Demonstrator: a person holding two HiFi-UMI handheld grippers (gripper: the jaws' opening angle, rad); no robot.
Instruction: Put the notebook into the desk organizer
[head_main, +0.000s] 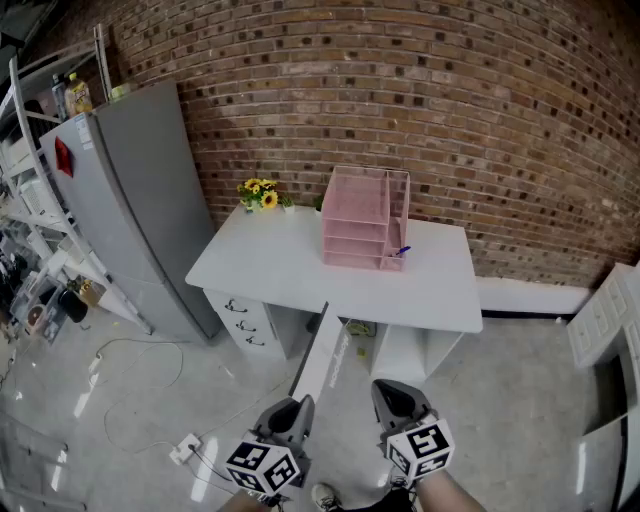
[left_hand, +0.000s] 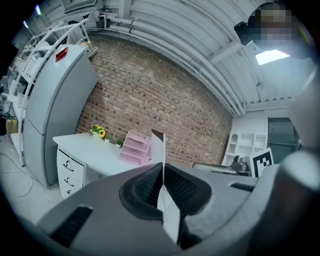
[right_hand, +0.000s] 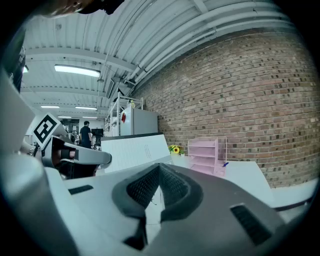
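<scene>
Head view: a white desk (head_main: 280, 265) stands against a brick wall (head_main: 450, 100), with the pink organizer (head_main: 357, 225) near its back edge and flowers (head_main: 258, 193) to the organizer's left. Well short of the desk, the left gripper (head_main: 296, 410) holds the white notebook (head_main: 322, 352) by one end, and its far end points toward the desk. The right gripper (head_main: 390, 395) is just beside it.

Left gripper view: the jaws are clamped on the notebook (left_hand: 159, 150), seen edge-on and upright, with the organizer (left_hand: 134, 148) beyond it.

Right gripper view: the jaws meet at their tips with nothing between them. The notebook (right_hand: 132, 150) shows off to the left, and the organizer (right_hand: 206, 156) is ahead on the desk.
</scene>
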